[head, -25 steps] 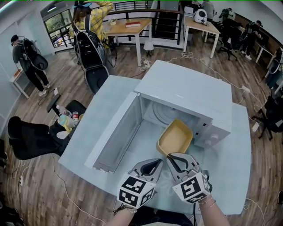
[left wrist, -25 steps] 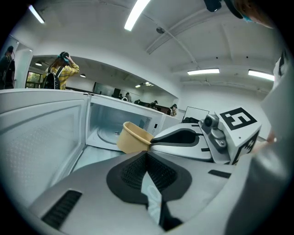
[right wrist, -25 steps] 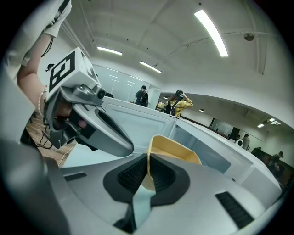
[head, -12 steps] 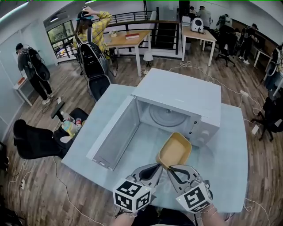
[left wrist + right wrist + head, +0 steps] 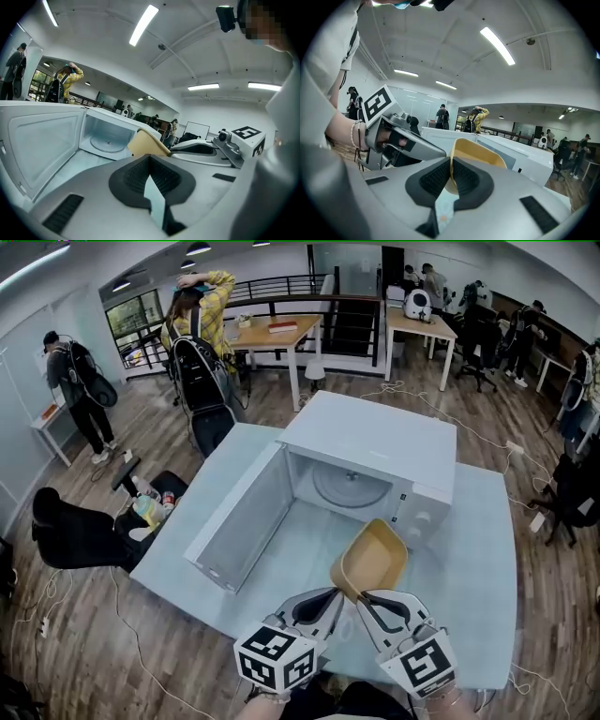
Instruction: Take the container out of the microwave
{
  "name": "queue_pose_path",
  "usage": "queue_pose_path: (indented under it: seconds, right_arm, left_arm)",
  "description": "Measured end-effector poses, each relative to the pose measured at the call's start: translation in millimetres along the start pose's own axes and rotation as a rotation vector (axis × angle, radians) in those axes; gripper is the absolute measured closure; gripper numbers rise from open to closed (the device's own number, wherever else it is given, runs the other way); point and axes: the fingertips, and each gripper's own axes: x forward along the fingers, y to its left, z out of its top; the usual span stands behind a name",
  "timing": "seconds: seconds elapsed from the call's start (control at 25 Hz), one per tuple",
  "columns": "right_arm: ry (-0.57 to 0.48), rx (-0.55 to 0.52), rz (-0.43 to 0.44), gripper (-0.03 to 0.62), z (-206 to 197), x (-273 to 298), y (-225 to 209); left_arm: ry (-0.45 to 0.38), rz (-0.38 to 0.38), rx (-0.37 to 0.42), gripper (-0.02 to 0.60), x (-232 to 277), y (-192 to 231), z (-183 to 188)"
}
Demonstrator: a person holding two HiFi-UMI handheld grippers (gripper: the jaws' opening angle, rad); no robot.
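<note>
The yellow container hangs tilted in the air, outside and in front of the open white microwave. My right gripper is shut on its near rim; in the right gripper view the rim sits pinched between the pads, and the container rises beyond them. My left gripper is just left of it, shut, with nothing between its pads. From the left gripper view the container shows past my left gripper, with the microwave's glass turntable bare behind.
The microwave door stands swung out to the left over the pale table. A black chair with bottles sits at the table's left. People stand at the far left, among desks.
The container has come out of the microwave cavity toward me and risen off the table, still in my right gripper. Both grippers have drawn back together.
</note>
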Motion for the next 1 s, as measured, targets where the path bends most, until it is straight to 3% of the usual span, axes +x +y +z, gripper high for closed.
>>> queue_pose_path:
  seconds: [0.52, 1.0]
  right_arm:
    - [-0.106, 0.122, -0.049, 0.566, 15, -33, -11]
    - [-0.141, 0.185, -0.04, 0.568, 15, -36, -12]
  left_arm:
    - [-0.048, 0.04, 0.056, 0.568, -13, -17, 15]
    - [-0.027, 0.036, 0.083, 0.568, -13, -24, 11]
